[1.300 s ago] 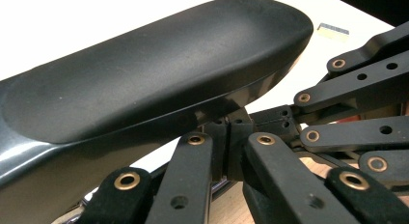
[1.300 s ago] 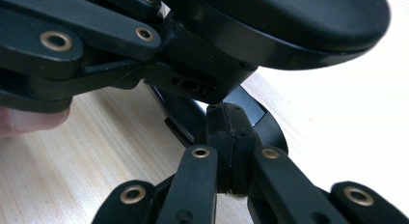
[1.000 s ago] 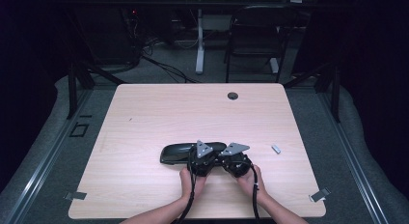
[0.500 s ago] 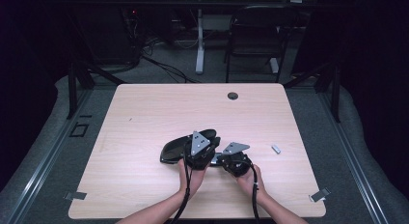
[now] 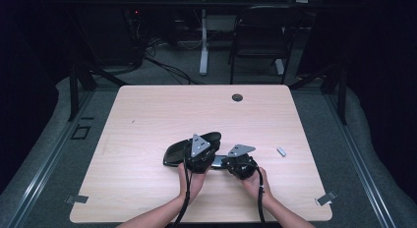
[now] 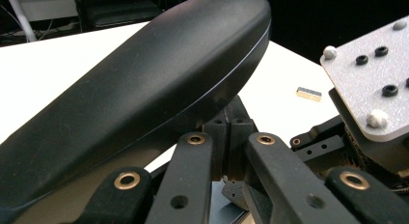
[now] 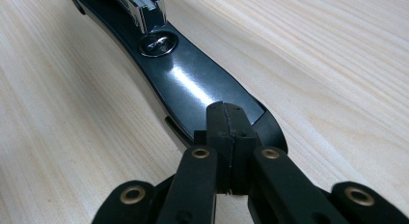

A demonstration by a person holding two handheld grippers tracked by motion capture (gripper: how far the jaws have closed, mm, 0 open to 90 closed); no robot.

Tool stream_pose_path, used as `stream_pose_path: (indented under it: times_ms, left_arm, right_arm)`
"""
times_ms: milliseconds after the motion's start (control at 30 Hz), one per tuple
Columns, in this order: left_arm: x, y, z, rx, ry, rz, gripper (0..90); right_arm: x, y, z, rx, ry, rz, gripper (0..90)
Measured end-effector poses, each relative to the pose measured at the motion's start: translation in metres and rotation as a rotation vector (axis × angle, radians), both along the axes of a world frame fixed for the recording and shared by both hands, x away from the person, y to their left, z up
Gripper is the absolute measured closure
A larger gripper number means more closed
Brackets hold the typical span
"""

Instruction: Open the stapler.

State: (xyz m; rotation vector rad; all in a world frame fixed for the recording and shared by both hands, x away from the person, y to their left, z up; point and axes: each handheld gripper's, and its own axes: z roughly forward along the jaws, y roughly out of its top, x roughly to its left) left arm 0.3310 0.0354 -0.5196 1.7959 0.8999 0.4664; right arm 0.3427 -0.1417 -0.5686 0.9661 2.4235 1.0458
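A black stapler (image 5: 183, 150) lies on the wooden table (image 5: 147, 115) in front of the person. Its rounded top cover (image 6: 144, 84) is tilted up, hinged open from the base. My left gripper (image 6: 230, 137) is shut, and its joined tips sit under the raised cover. In the high view the left gripper (image 5: 200, 156) is at the stapler's middle. My right gripper (image 7: 226, 122) is shut too, and its tips rest on the end of the glossy black base (image 7: 193, 89). The metal staple channel (image 7: 143, 7) shows farther along the base. The right gripper (image 5: 232, 163) is just right of the left one.
A short strip of staples (image 5: 281, 151) lies on the table to the right of the grippers, also in the left gripper view as the staple strip (image 6: 308, 92). A cable hole (image 5: 237, 97) sits near the far edge. Clips (image 5: 325, 198) mark the front corners.
My left gripper has risen and the stapler's top cover has tilted up with it. The right gripper has stayed on the base.
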Motion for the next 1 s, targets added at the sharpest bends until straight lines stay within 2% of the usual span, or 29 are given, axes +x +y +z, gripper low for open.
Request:
stream_pose_path:
  times_ms: [67,333,567,1000]
  left_arm:
    - [0.001,0.003,0.003,-0.001,0.006,-0.004,90.0]
    - [0.001,0.009,0.01,-0.011,0.009,0.001,90.0]
    - [0.002,0.013,0.015,-0.006,0.008,-0.006,90.0]
    - [0.004,0.025,0.026,-0.012,0.02,-0.019,90.0]
  right_arm:
    - [0.0,-0.001,0.001,-0.015,0.001,0.007,90.0]
    - [0.0,0.001,0.001,-0.011,-0.004,0.009,90.0]
    - [0.002,0.0,0.002,-0.008,0.02,0.008,90.0]
    - [0.002,0.0,0.002,-0.022,0.021,0.014,90.0]
